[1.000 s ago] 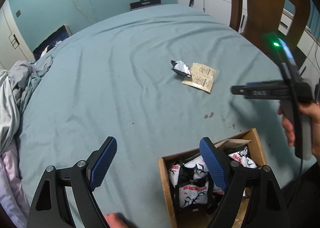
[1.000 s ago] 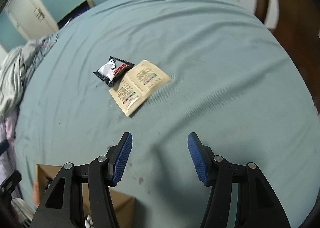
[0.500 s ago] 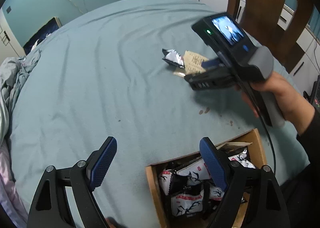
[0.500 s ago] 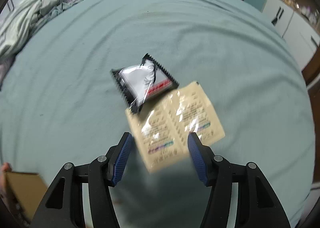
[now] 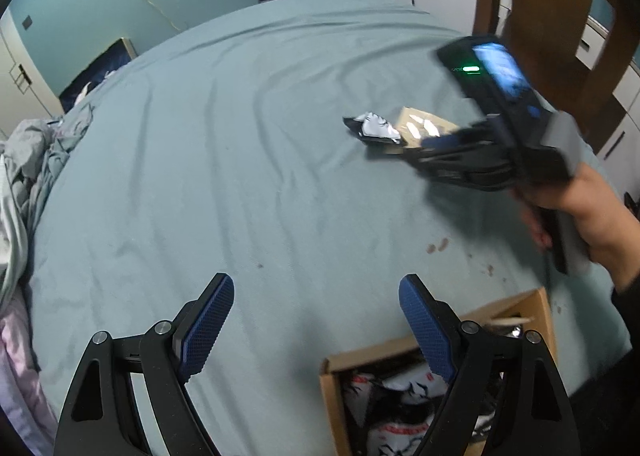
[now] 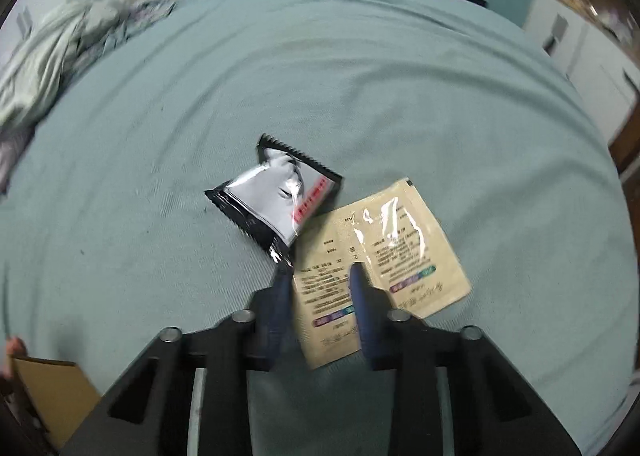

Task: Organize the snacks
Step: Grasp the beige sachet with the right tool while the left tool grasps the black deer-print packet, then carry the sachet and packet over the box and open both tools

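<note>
closing over the near corner of a tan double sachet (image 6: 384,256), the right gripper (image 6: 318,276) has its blue fingers (image 6: 362,296) drawn narrow, one on each side of the sachet's left half; motion blur hides whether the pads press on it yet; the sachet lies flat on the teal bedsheet (image 6: 400,96), its upper left corner tucked under a black and silver snack packet (image 6: 276,200) with a red strip along one edge; the two wrappers touch and overlap there; in the left wrist view the same pair (image 5: 376,128) sits mid-sheet with the right gripper's black body over its right part, held in a person's hand (image 5: 580,212), a green light and a small lit screen on its top; the left gripper (image 5: 316,332) hangs low over the sheet with its jaws standing wide and nothing between them; just beside its right finger (image 5: 424,328) an open cardboard box (image 5: 544,312) holds several black and white snack packets (image 5: 400,388); rumpled grey bedding (image 6: 60,56) is heaped at the sheet's far left; a wooden chair (image 5: 548,16) stands behind the sheet's right edge.
</note>
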`<state>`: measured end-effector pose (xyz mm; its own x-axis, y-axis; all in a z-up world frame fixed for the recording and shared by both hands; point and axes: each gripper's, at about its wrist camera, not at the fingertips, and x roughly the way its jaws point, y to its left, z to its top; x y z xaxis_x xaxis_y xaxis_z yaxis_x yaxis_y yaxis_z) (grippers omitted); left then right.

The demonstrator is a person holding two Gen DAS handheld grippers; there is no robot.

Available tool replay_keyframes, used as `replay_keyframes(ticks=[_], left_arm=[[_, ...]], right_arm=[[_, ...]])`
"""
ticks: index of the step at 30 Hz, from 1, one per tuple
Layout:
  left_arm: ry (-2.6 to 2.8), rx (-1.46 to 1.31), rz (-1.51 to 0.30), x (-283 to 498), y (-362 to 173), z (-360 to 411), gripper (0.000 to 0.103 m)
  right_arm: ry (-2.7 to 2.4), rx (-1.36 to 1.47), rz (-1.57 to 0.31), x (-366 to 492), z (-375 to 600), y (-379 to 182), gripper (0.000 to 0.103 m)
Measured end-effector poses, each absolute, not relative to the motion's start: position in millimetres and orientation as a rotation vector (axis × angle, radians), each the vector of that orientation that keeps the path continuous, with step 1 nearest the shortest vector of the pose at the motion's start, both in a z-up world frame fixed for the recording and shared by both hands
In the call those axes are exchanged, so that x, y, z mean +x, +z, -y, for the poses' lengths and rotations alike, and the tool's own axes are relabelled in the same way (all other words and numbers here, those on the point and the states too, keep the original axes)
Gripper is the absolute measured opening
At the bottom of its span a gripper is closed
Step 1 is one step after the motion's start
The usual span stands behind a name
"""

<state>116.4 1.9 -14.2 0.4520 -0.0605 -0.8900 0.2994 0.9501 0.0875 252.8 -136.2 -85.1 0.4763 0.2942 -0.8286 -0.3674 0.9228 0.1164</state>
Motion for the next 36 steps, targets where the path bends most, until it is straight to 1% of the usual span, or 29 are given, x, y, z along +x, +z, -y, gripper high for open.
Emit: replay_keyframes(ticks=[1,2,5,11,16,20,22,23,24,25,26,28,31,36], left_arm=[[-0.221,0.245,-1.085,119,-15,-2,0.086],[-0.219,0.241,-1.088,122,-15,-2,0.086],[-0.229,0.244,-1.109,137,-16,7,0.086],[-0.201,0.238,-1.143,201,-20,50,0.086],[-0.189,0.244,-1.198,246,-43,88,0.086],[-0.203,0.184,-1.296,272,-72,106,0.086],[-0.203,0.154,-1.336,282,-86,110,0.085],[-0.186,0.149,-1.354,287,-93,110,0.081],[-0.172,0.147,-1.365,289,-97,109,0.060],[-0.166,0.142,-1.384,289,-101,107,0.043],[-0.169,0.118,-1.406,288,-103,102,0.043],[-0.174,0.065,-1.404,280,-98,90,0.038],[-0.157,0.056,-1.386,259,-80,69,0.033],[-0.173,0.076,-1.307,200,-31,25,0.033]], right_arm=[[0.397,-0.037,-0.999,249,145,-84,0.011],[0.386,-0.009,-0.999,246,152,-83,0.008],[0.367,0.126,-0.990,230,177,-68,0.004],[0.380,0.475,-0.906,177,231,-25,0.002],[0.408,0.628,-0.780,99,262,1,0.002],[0.474,0.719,-0.708,54,284,-2,0.002],[0.478,0.702,-0.690,36,286,-8,0.002],[0.478,0.696,-0.690,32,283,-14,0.002],[0.484,0.701,-0.697,26,283,-19,0.002],[0.485,0.708,-0.703,23,286,-22,0.002],[0.479,0.714,-0.715,18,289,-27,0.002],[0.466,0.713,-0.724,10,295,-28,0.002],[0.465,0.714,-0.703,4,303,-23,0.002],[0.480,0.682,-0.677,-1,288,-10,0.002]])
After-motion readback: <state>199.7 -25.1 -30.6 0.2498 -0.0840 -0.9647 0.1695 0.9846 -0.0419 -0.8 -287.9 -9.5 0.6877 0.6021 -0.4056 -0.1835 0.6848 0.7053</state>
